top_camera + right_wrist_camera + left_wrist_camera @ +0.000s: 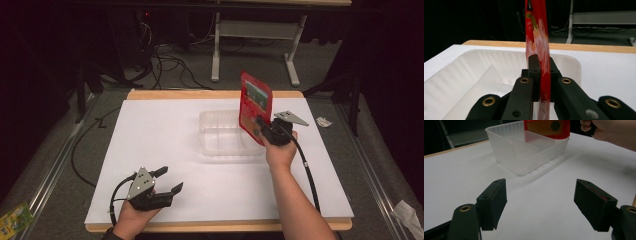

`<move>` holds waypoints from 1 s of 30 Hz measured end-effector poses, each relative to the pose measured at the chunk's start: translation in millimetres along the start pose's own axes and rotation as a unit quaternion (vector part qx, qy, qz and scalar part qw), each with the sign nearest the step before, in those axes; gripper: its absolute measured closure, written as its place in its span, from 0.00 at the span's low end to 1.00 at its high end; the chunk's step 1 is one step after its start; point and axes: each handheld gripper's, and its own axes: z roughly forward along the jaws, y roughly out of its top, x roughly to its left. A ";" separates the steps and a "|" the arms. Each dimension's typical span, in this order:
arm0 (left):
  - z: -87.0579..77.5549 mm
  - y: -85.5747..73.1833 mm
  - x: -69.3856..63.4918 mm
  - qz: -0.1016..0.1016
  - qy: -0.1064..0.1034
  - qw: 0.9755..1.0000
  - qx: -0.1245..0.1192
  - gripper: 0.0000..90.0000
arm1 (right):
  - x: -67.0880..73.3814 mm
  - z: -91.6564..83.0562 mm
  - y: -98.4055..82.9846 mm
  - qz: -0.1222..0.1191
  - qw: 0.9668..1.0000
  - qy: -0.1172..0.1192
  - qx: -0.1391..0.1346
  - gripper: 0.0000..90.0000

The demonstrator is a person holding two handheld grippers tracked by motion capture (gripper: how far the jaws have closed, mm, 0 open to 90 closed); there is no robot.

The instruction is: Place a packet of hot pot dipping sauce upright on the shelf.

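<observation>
A flat red packet (255, 107) stands upright over the right end of a clear plastic tub (216, 133), held by its lower edge in my right gripper (264, 126), which is shut on it. In the right gripper view the red packet (537, 37) rises edge-on between the two black jaws above the tub (474, 72). My left gripper (167, 180) rests open near the table's front left, with nothing between its jaws. In the left gripper view the tub (524, 152) lies ahead, with the packet's (546, 128) bottom at its far right corner.
A white board (150, 150) covers the wooden table. Black cables (165, 65) and a white desk frame (250, 45) sit on the floor beyond. A crumpled paper scrap (324, 121) lies off the right edge, and a green packet (15, 217) on the floor at left.
</observation>
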 end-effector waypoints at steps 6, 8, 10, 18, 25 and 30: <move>0.1 0.1 0.2 0.001 0.000 1.000 0.001 0.30 | -4.1 -1.0 -9.8 0.003 1.000 -0.001 -0.001 0.98; 0.5 0.1 0.1 0.002 -0.001 1.000 0.002 0.30 | -5.1 -1.7 -12.7 0.002 1.000 -0.002 0.002 0.97; 0.8 -0.1 -0.5 0.002 -0.003 1.000 0.002 0.30 | -5.2 -2.3 -16.0 0.002 1.000 -0.003 0.005 0.97; 2.1 0.4 -2.2 0.005 -0.005 1.000 0.004 0.30 | -4.4 -3.8 -28.9 -0.006 1.000 -0.005 0.019 0.97; 2.6 0.7 -2.3 0.005 -0.006 1.000 0.005 0.30 | -6.6 -4.0 -31.1 -0.009 1.000 -0.004 0.029 0.94; 3.7 0.1 -2.2 0.005 -0.006 1.000 0.007 0.30 | -5.3 -5.5 -27.4 -0.019 0.999 0.007 0.037 0.86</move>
